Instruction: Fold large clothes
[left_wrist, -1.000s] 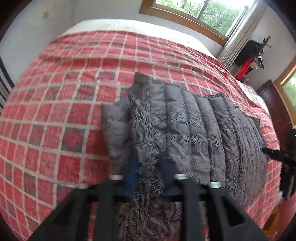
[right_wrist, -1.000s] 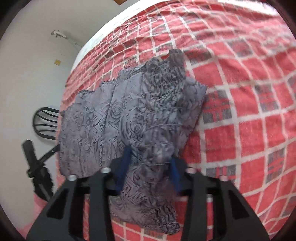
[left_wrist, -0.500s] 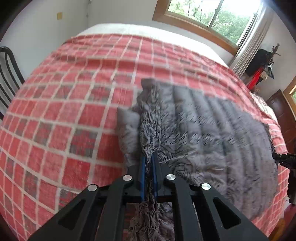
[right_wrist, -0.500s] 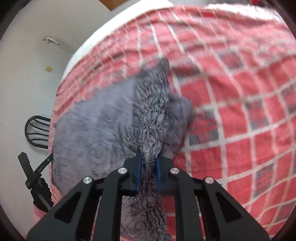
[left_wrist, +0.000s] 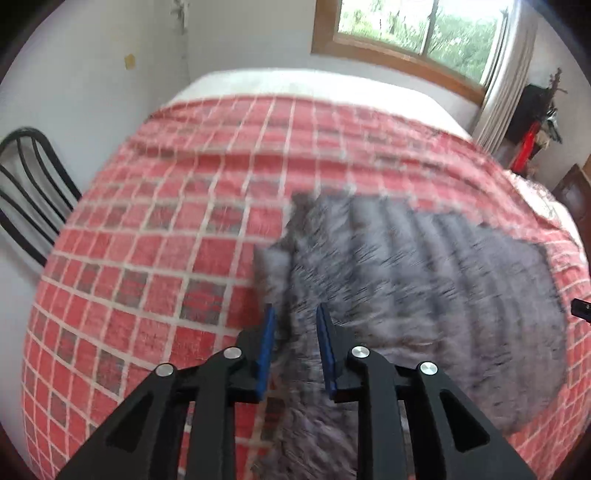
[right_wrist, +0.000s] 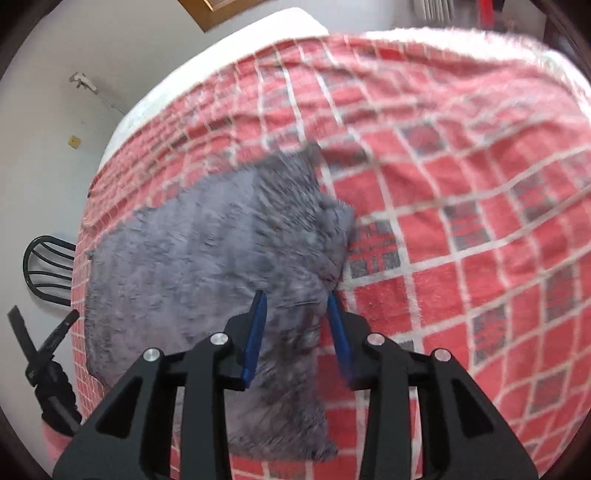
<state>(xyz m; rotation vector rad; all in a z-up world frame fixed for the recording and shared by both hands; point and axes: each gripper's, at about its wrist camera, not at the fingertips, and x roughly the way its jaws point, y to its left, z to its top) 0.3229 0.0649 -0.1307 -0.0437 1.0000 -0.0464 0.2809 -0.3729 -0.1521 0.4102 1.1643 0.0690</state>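
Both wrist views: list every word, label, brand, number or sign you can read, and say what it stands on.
None: no readable text in either view.
The grey garment has a printed pattern, no letters visible.
The red checked bedspread carries only a grid.
The small yellow tag on the wall is too small and blurred to read.

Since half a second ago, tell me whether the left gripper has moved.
Yes. The left gripper opened and pulled back from the grey garment; the black chair shows more.
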